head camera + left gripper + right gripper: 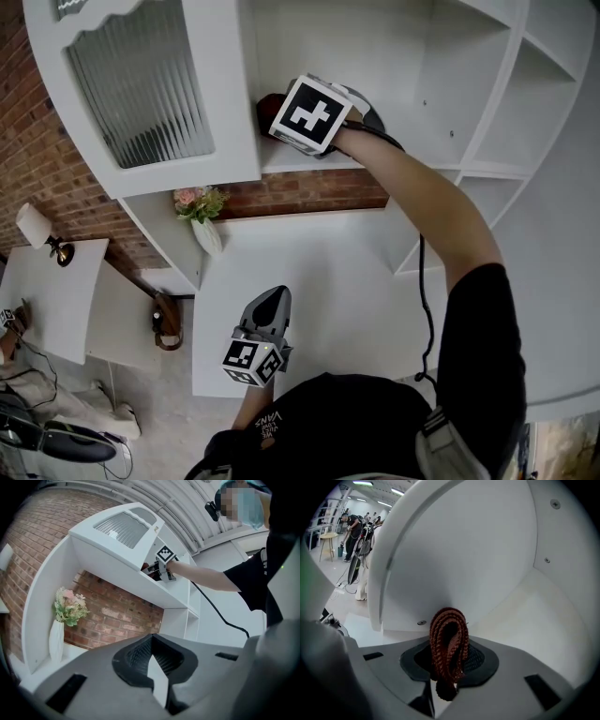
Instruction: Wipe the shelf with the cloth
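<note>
Right tongs (448, 667), clamped on a bunched rust-red knitted cloth (449, 632), reach into the white cabinet shelf (309, 161). A hard drag could pull the cloth free. The compartment's white walls (454, 550) crowd close, with open room only outward. Left tongs (272, 307) hang closed and empty above the white surface (319, 281).

Red brick wall (37, 159) backs the white counter (309, 281), where a white vase (208, 236) (pink flowers) stands; lamp (36, 228) at left.

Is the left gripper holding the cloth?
No, the left gripper is shut on nothing; the cloth is pinched in the right gripper.
</note>
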{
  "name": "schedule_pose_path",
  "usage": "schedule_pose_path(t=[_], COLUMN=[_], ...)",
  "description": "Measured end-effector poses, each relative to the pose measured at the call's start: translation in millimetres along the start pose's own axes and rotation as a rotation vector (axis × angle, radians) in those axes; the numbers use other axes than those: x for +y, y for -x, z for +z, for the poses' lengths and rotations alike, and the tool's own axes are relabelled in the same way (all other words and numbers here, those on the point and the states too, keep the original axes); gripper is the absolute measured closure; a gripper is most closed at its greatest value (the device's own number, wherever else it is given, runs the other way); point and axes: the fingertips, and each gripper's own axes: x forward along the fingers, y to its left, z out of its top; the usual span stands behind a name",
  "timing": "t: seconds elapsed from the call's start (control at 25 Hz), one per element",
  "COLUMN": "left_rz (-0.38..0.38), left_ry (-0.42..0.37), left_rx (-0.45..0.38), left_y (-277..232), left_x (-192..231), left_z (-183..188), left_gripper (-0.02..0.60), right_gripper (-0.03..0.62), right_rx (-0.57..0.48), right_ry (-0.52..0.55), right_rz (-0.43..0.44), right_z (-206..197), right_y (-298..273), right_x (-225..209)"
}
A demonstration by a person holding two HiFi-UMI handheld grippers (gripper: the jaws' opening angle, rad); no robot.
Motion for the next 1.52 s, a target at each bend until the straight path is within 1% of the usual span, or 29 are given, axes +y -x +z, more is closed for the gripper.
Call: schedule_pose_path(t=[0.12, 0.28, 0.44, 0.6, 0.72, 0.84, 0.92, 1.04, 1.28, 1.44, 1.52], left_rz=[0.011, 0.0, -0.031, -0.074, -0.11, -0.149, -0.174, -0.207, -0.256, -0.263, -0.261], left_ry=[0.004, 0.002, -0.003, -0.003, -0.002, 0.003, 0.007, 0.015, 0.032, 0.037, 0.036], left_rx=[-0.002, -0.002, 0.008, 0.021, 0.029, 0.04, 0.047, 0.055, 0.065, 0.067, 0.068], left_y=[3, 0, -7, -16, -25, -33, -38, -45, -57, -59, -59], left_x=[3, 1, -5, -15, -24, -33, -40, -49, -61, -63, -62], left_z=[0, 0, -2, -5, -9, -12, -14, -18, -26, -28, -29], left_gripper=[0.574, 0.574, 0.574, 0.574, 0.574, 0.575, 0.574, 0.574, 0.574, 0.574, 0.574], right_gripper=[0.5, 0.5, 0.5, 0.5, 0.5, 0.5, 0.5, 0.5, 0.5, 0.5, 0.502], right_rx=[0.027, 0.057, 0.126, 0.199, 0.291, 0.425, 0.491, 0.568, 0.791, 0.886, 0.914], right_ry=[0.003, 0.0, 0.001, 0.029, 0.028, 0.013, 0.017, 0.061, 0.204, 0.273, 0.298], right_rz=[0.015, 0.026, -0.012, -0.091, -0.14, -0.193, -0.214, -0.245, -0.325, -0.342, -0.345], right_z=[-8, -24, -54, -86, -121, -163, -184, -207, -249, -264, -269], right_y=[-4, -3, 6, 24, 39, 60, 72, 84, 108, 117, 119], right_x=[2, 0, -13, -37, -54, -70, -78, -89, -104, -107, -108])
